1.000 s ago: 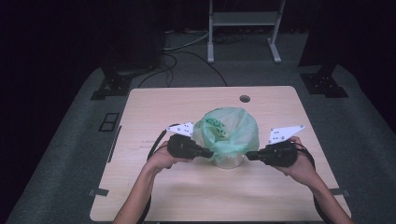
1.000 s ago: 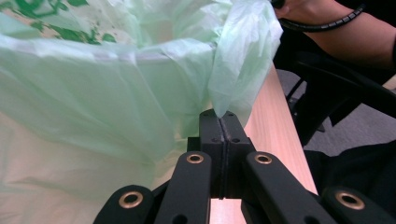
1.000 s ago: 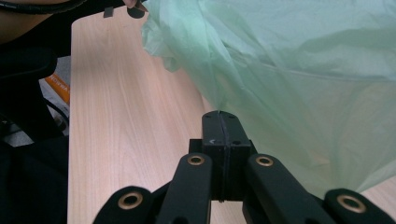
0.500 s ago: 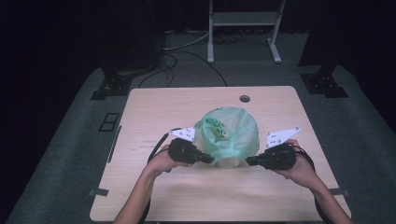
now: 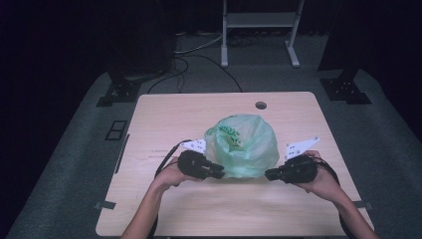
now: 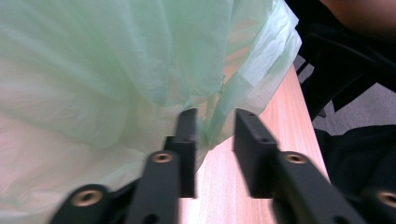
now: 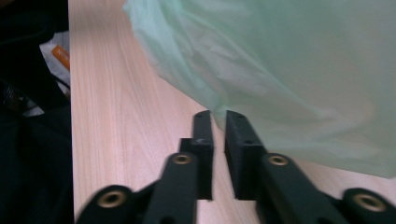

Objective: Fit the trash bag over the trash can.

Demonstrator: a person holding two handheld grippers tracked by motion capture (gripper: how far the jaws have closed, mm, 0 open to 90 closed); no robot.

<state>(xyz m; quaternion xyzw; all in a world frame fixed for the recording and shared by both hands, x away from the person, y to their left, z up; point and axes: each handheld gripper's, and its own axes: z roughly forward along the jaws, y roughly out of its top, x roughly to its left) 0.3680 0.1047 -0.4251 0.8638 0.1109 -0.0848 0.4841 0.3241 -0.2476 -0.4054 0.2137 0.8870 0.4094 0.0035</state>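
High view: pale green, thin crinkled plastic bag (image 5: 242,146), rounded and puffed, sits mid-table on light wood-grain table (image 5: 164,114). Left gripper (image 5: 219,173) at the bag's lower left edge, right gripper (image 5: 269,175) just off its lower right; jaw gaps too small to read here.

Left gripper view: translucent bag film (image 6: 116,70) up close, a twisted fold hanging between matte black jaws. Jaws have just been opening, clear gap, pads not pressing. Blurry.

Right gripper view: bag (image 7: 299,60) edge just beyond the jaw tips. Jaws have just been opening, narrow slit, nothing between them. Bag contents hidden.
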